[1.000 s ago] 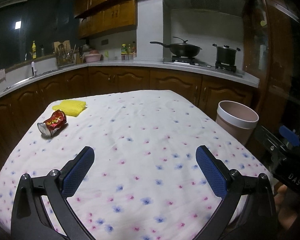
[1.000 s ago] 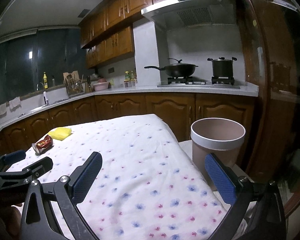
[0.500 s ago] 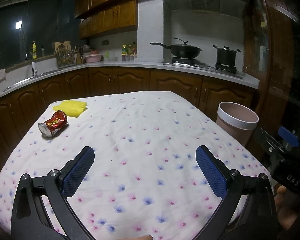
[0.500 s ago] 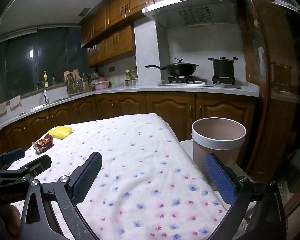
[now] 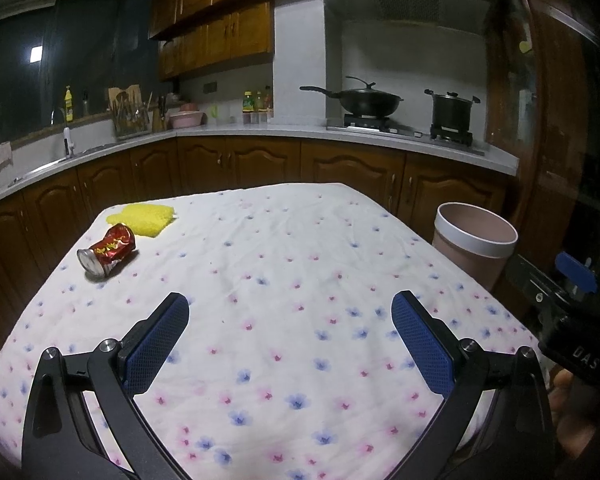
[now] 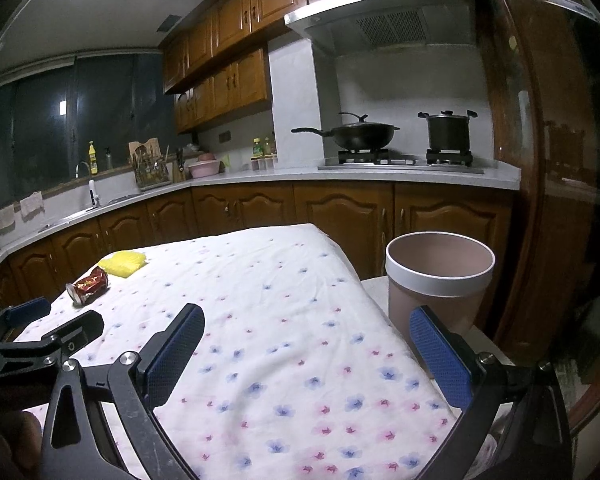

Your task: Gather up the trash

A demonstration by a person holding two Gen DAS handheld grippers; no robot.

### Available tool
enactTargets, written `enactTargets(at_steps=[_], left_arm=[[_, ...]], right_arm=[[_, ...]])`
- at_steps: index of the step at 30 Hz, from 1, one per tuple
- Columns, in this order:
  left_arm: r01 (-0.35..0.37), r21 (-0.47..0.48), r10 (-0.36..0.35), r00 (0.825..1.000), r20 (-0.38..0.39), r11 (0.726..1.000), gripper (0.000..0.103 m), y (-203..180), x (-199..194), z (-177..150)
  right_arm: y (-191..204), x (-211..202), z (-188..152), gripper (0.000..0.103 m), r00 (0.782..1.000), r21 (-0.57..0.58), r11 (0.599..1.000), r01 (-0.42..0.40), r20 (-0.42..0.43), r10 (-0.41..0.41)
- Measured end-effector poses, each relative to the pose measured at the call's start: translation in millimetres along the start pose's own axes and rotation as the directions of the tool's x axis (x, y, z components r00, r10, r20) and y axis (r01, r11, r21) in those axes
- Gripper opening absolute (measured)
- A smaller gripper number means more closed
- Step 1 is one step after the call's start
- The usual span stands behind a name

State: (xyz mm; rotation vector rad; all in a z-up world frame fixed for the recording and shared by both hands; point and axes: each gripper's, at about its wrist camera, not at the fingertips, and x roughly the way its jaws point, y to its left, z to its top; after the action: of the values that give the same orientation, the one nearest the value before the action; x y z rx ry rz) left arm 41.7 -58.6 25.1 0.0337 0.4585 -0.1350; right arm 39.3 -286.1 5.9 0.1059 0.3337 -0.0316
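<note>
I hold my left gripper (image 5: 290, 316) and right gripper (image 6: 306, 334) spread wide and empty above the floral-clothed surface (image 5: 300, 272). A crushed red can (image 5: 107, 251) lies at its far left, touching a yellow wrapper (image 5: 148, 219); the bin (image 6: 439, 280) stands beside its right edge.

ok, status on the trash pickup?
Left gripper open, empty. Right gripper open, empty. Crushed red can and yellow wrapper on the tablecloth's far left; bin beside the table. Path unobstructed.

A lidded black wok (image 5: 366, 101) and a black stockpot (image 5: 451, 109) sit on the stove. A pink basin (image 5: 186, 119) and yellow bottle (image 5: 68, 98) stand on the counter.
</note>
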Motion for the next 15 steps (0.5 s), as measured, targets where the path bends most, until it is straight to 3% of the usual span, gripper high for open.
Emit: enactTargets(at_steps=[15], left_arm=[[0.009,-0.005,-0.009,1.000,-0.006,1.000,0.103,-0.2,-0.3,-0.5]], right_arm=[[-1.0,0.7,0.1,0.103,1.000,0.001,1.000,0.000,-0.003,0.000]])
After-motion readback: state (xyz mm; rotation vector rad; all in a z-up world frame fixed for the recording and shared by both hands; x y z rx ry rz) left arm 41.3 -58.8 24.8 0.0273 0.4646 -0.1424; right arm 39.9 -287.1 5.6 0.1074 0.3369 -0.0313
